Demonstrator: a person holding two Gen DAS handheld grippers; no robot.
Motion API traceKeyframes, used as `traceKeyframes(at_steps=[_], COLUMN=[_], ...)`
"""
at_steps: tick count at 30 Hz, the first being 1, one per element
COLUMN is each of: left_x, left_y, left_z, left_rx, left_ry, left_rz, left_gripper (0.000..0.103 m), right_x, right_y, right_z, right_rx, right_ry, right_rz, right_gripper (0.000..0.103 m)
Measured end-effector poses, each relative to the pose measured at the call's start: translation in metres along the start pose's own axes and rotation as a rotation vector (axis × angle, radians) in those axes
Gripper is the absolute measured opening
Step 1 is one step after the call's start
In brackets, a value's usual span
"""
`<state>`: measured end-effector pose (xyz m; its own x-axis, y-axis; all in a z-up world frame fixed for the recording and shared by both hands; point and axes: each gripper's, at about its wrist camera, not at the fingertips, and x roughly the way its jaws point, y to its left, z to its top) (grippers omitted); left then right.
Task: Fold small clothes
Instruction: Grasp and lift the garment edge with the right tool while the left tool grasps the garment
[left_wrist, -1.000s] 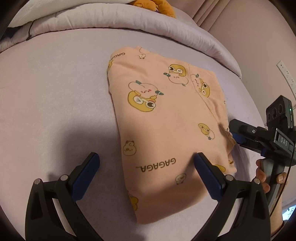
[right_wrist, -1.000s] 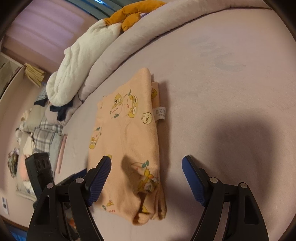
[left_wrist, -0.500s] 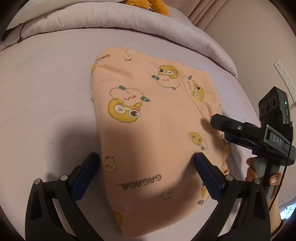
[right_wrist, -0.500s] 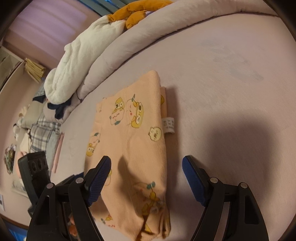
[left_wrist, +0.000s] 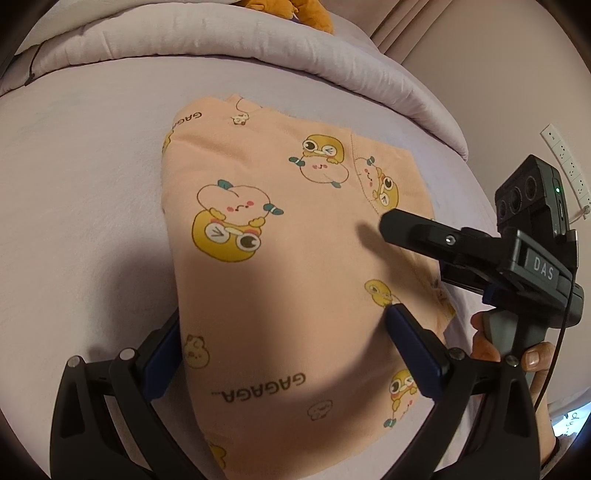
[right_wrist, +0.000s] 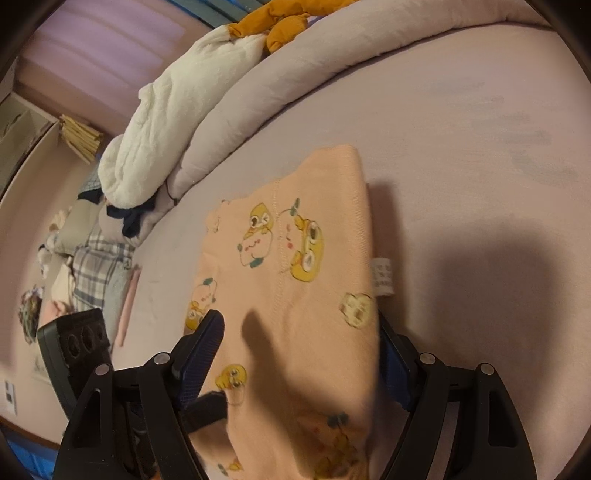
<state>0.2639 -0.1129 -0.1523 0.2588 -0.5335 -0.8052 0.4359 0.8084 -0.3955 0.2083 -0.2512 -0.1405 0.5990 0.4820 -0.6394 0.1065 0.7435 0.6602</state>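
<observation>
A folded peach cotton garment printed with yellow cartoon ducks (left_wrist: 295, 280) lies flat on the lilac bed sheet (left_wrist: 81, 192), near the middle of the bed. A white care label (right_wrist: 382, 277) sticks out of its right edge in the right wrist view.

Left gripper (left_wrist: 284, 358): jaws wide apart, blue pads straddling the near part of the garment. The left pad sits at the cloth's left edge and the right pad lies over the cloth. Nothing is pinched.

Right gripper (right_wrist: 303, 358): jaws also wide apart, spanning the garment's near right portion. One finger (left_wrist: 413, 230) reaches over the cloth's right side in the left wrist view. Whether it touches cannot be told. A hand (left_wrist: 517, 354) holds its handle.

A rolled lilac duvet (left_wrist: 221, 40) runs along the far side. A white fleece blanket (right_wrist: 173, 122) and an orange plush toy (right_wrist: 280, 26) lie on it.
</observation>
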Motion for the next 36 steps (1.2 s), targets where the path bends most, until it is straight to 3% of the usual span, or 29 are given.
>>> traceKeyframes(at_steps=[9, 14, 22, 36], left_x=[0.002, 0.002, 0.000, -0.007], left_y=[0.000, -0.001, -0.001, -0.005], left_z=[0.001, 0.002, 0.002, 0.001], left_rx=[0.008, 0.018, 0.007, 0.040], left_ry=[-0.028, -0.036, -0.047, -0.078], left_rz=[0.025, 0.064, 0.090, 0.130], left_gripper=[0.090, 0.080, 0.071, 0.057], right_x=[0.009, 0.009, 0.007, -0.003], right_y=[0.012, 0.009, 0.015, 0.040], right_z=[0.005, 0.005, 0.003, -0.005], right_rx=[-0.036, -0.051, -0.081, -0.161], right_ry=[-0.004, -0.002, -0.009, -0.073], right_rz=[0.019, -0.034, -0.053, -0.099], right_gripper=[0.075, 0.047, 0.030, 0.024])
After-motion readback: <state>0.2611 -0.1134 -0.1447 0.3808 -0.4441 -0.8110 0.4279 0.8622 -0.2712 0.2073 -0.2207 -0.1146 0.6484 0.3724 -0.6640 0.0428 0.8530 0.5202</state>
